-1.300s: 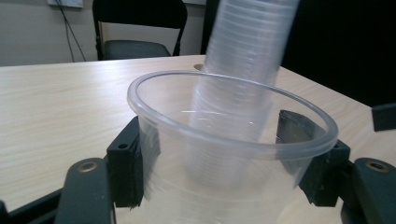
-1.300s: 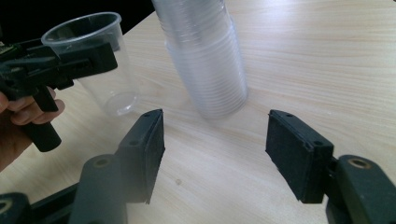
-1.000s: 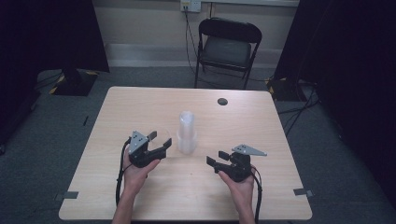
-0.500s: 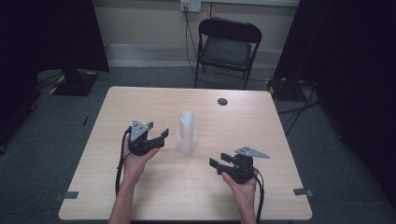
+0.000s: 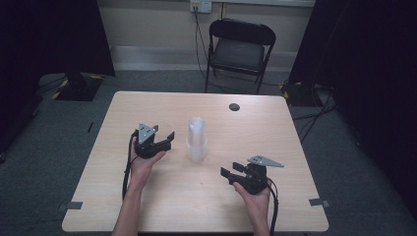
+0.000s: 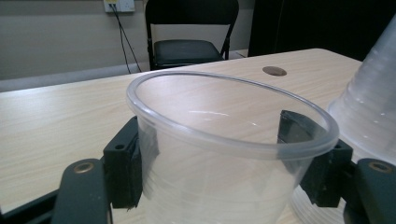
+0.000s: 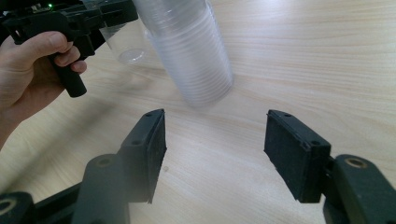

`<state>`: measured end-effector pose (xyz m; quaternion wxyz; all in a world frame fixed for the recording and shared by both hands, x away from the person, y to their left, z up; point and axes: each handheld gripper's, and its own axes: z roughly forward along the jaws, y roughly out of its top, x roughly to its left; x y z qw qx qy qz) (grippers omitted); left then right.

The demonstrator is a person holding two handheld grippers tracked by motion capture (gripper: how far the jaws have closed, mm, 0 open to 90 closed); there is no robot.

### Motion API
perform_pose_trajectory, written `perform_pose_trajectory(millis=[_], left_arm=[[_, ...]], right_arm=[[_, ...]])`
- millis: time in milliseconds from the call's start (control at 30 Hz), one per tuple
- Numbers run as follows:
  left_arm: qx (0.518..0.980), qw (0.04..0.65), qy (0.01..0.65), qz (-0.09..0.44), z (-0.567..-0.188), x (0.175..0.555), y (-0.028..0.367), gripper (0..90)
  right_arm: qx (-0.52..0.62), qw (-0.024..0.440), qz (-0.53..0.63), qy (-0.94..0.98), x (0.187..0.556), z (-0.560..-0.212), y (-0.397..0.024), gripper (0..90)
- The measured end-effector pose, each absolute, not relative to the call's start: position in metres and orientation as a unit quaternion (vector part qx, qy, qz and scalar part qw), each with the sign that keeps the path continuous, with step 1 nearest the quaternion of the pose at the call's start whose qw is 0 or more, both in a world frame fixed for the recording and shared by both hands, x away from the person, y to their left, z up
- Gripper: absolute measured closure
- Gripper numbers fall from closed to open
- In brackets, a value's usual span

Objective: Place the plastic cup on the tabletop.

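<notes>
Clear cup (image 6: 224, 154) sits pinched in my left claw (image 5: 162, 142), just beside the cup stack (image 5: 196, 140) on the tabletop (image 5: 275, 132). My right claw (image 5: 235, 172) is spread wide, holding nothing.

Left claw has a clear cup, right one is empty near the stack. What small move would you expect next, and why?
Probably the left claw carries its cup a little farther left of the stack and sets it upright on the table. The cup is clamped mouth-up, apart from the stack, while the right claw waits open.
</notes>
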<state>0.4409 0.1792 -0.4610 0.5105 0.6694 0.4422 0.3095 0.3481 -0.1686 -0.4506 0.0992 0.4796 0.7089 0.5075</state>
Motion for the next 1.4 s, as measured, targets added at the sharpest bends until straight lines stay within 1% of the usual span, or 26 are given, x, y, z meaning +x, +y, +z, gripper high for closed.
perform_pose_trajectory(millis=[67, 367, 533, 633, 733, 867, 1033, 1133, 1300, 1367, 1400], left_arm=[[0.673, 0.504, 0.443, 0.311, -0.464, 0.443, 0.179, 29.2], [0.679, 0.496, 0.463, 0.281, -0.479, 0.454, 0.181, 26.8], [0.685, 0.489, 0.462, 0.279, -0.483, 0.456, 0.179, 25.8], [0.685, 0.491, 0.461, 0.277, -0.483, 0.456, 0.179, 22.9], [0.691, 0.485, 0.463, 0.271, -0.485, 0.457, 0.178, 22.7], [0.695, 0.477, 0.472, 0.26, -0.488, 0.457, 0.176, 20.2], [0.703, 0.464, 0.476, 0.252, -0.487, 0.455, 0.176, 15.7], [0.709, 0.458, 0.475, 0.25, -0.486, 0.454, 0.177, 15.8], [0.706, 0.455, 0.482, 0.246, -0.483, 0.45, 0.18, 15.8], [0.694, 0.471, 0.481, 0.255, -0.484, 0.447, 0.182, 15.8], [0.69, 0.478, 0.484, 0.246, -0.484, 0.447, 0.183, 15.9]], right_arm=[[0.48, 0.099, 0.507, 0.709, 0.348, -0.451, -0.168, 39.0], [0.482, 0.097, 0.503, 0.711, 0.348, -0.451, -0.169, 40.4], [0.481, 0.095, 0.502, 0.712, 0.349, -0.452, -0.167, 40.4], [0.48, 0.094, 0.503, 0.712, 0.349, -0.452, -0.166, 40.4], [0.481, 0.095, 0.503, 0.712, 0.348, -0.451, -0.166, 40.4], [0.48, 0.095, 0.504, 0.711, 0.348, -0.451, -0.167, 40.4], [0.479, 0.094, 0.504, 0.712, 0.348, -0.451, -0.166, 40.4], [0.48, 0.093, 0.504, 0.712, 0.348, -0.451, -0.166, 40.3], [0.481, 0.092, 0.506, 0.711, 0.349, -0.452, -0.167, 39.3], [0.481, 0.093, 0.506, 0.71, 0.348, -0.452, -0.168, 38.6], [0.48, 0.093, 0.506, 0.711, 0.348, -0.452, -0.168, 38.2]])
